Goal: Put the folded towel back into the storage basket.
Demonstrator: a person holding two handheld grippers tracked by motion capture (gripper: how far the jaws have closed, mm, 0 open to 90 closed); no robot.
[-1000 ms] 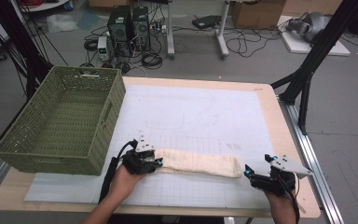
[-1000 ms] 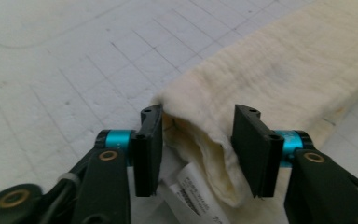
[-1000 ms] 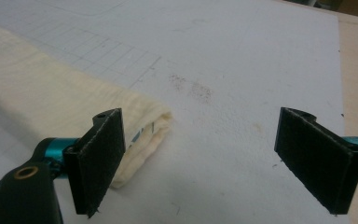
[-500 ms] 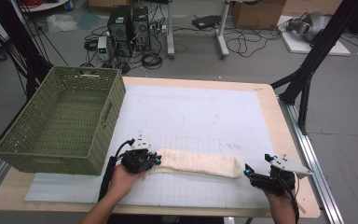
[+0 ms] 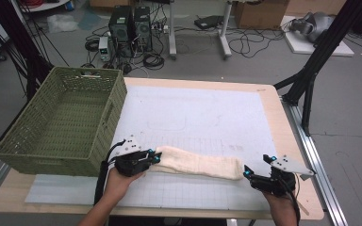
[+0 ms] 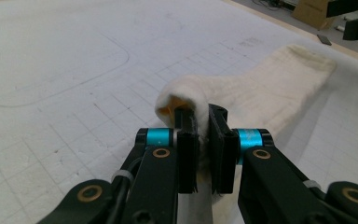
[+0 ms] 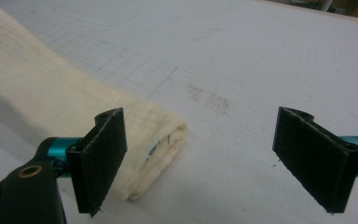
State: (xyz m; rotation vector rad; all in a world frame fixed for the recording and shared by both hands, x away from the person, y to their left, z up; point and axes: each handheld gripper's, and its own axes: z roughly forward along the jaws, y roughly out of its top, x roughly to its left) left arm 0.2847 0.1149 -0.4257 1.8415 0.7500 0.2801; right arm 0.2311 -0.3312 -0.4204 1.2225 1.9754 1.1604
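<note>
Near the table's [image 5: 292, 141] front edge, at about 6 o'clock on the white gridded mat [image 5: 198, 117]: a long folded cream towel [image 5: 200, 165], lying crosswise. No brand, label or readable writing anywhere on it; a small bluish mark inside the fold at its right end, in the right gripper view, too blurred to read.

Left tool [image 5: 153, 157] clenched on the towel's left end, cloth bunched and lifted a little between the pads [image 6: 187, 140] in the left gripper view. Right tool [image 5: 247, 173] released, jaws spread wide, one jaw just beside the towel's right end [image 7: 158, 140], the other well apart over bare mat; not gripping anything.

Green woven basket [image 5: 61, 122] at 9 o'clock, overhanging the table's left edge, well apart from the towel.

Against half a second ago: left tool slightly farther right and the towel's left end more rucked up; right tool and basket much as they were.
</note>
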